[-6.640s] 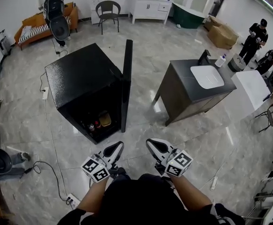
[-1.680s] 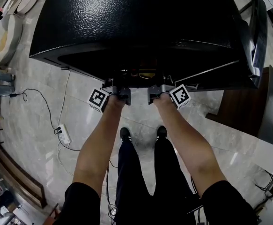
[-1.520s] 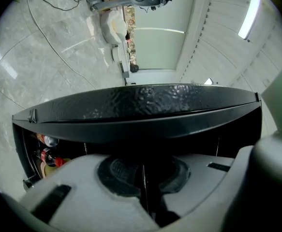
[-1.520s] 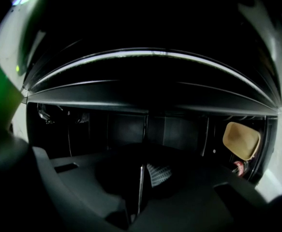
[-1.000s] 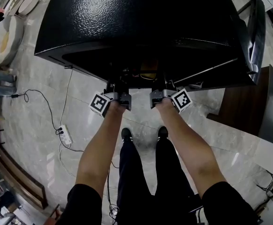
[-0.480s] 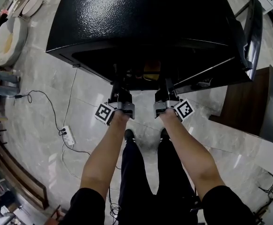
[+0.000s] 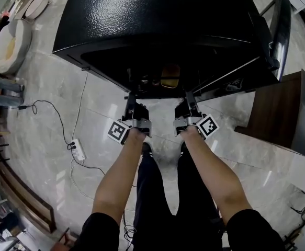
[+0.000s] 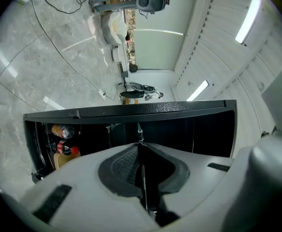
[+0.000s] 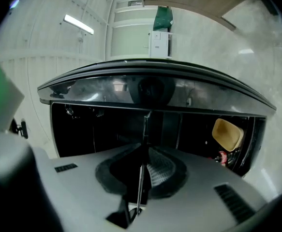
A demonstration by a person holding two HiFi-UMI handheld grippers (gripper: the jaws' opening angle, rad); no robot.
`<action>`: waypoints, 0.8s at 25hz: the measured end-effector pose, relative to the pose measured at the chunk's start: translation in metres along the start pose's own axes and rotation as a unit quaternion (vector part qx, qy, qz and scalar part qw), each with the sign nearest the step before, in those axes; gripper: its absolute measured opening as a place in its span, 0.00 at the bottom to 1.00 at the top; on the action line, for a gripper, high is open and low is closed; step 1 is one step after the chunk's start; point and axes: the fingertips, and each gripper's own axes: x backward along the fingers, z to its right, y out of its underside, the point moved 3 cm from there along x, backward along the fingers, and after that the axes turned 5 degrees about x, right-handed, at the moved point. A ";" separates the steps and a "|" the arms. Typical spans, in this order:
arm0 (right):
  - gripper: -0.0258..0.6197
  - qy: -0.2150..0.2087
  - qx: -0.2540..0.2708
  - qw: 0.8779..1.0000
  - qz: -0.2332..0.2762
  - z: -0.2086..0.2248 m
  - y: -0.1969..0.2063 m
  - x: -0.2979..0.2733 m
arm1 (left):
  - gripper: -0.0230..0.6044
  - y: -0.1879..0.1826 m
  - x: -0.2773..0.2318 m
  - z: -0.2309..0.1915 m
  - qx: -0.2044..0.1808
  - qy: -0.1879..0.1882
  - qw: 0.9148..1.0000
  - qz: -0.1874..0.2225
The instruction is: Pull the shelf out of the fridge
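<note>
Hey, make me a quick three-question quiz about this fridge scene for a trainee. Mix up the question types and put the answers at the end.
1. True or false: the left claw and right claw are both shut on the shelf edge.
2. The fridge door is: A) closed, B) open on the person's right, C) missing.
3. What colour is the tub inside the fridge?
Key: 1 true; 2 B; 3 tan.
</note>
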 end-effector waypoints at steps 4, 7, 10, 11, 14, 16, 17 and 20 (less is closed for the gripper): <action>0.10 -0.001 -0.001 1.000 0.001 0.001 0.003 0.009 | 0.10 0.001 0.009 -0.001 0.003 -0.001 1.000 -0.001; 0.10 -0.001 -0.001 1.000 0.000 0.000 0.004 0.013 | 0.10 0.002 0.014 0.000 0.006 0.000 1.000 0.001; 0.10 -0.004 -0.002 1.000 0.000 -0.003 0.003 0.017 | 0.10 0.005 0.019 0.002 0.012 0.003 1.000 0.002; 0.10 -0.004 -0.002 1.000 0.001 -0.003 0.004 0.018 | 0.10 0.005 0.020 0.002 0.012 0.002 1.000 0.002; 0.10 -0.003 -0.005 1.000 0.000 -0.003 0.005 0.021 | 0.10 0.005 0.024 0.003 0.012 0.000 1.000 0.002; 0.10 -0.001 -0.007 1.000 -0.001 -0.003 0.006 0.024 | 0.10 0.005 0.025 0.004 0.010 0.001 1.000 0.002; 0.10 -0.001 -0.007 1.000 -0.001 -0.004 0.006 0.025 | 0.10 0.005 0.026 0.004 0.011 0.002 1.000 0.001; 0.10 -0.002 -0.012 1.000 0.001 -0.005 0.008 0.028 | 0.10 0.005 0.029 0.004 0.015 0.001 1.000 0.003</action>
